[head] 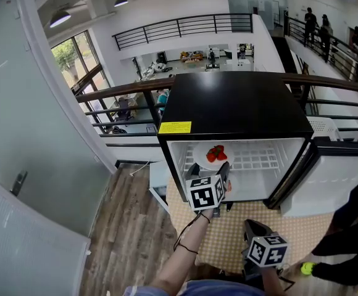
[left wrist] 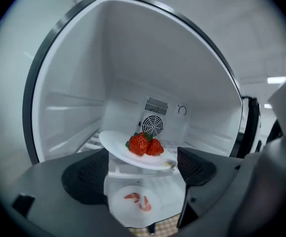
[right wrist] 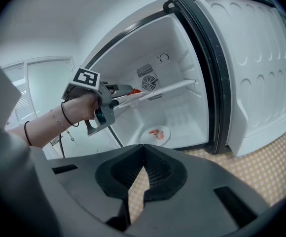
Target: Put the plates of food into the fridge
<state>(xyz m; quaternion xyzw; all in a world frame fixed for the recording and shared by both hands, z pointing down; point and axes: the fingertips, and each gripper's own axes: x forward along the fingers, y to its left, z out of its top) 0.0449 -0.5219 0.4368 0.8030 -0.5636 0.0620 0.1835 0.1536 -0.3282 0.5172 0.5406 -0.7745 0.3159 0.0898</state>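
A white plate [left wrist: 133,156] with strawberries [left wrist: 145,144] lies a little tilted at the front of the fridge's wire shelf [head: 256,159]. It also shows from above as the strawberry plate [head: 213,155]. My left gripper [left wrist: 142,169] is open, one pad on each side of the plate's near rim and not touching it. On the fridge floor below sits a second white plate [left wrist: 138,204] with shrimp, the same shrimp plate [right wrist: 156,134] that shows under the shelf. My right gripper [right wrist: 143,169] hangs shut and empty in front of the fridge, low at the right [head: 256,230].
The small black-topped fridge [head: 234,103] stands open, its white door [head: 333,177] swung to the right. A checked mat [head: 228,242] lies before it. A person in dark clothes [head: 352,227] stands at the right. Railings run behind.
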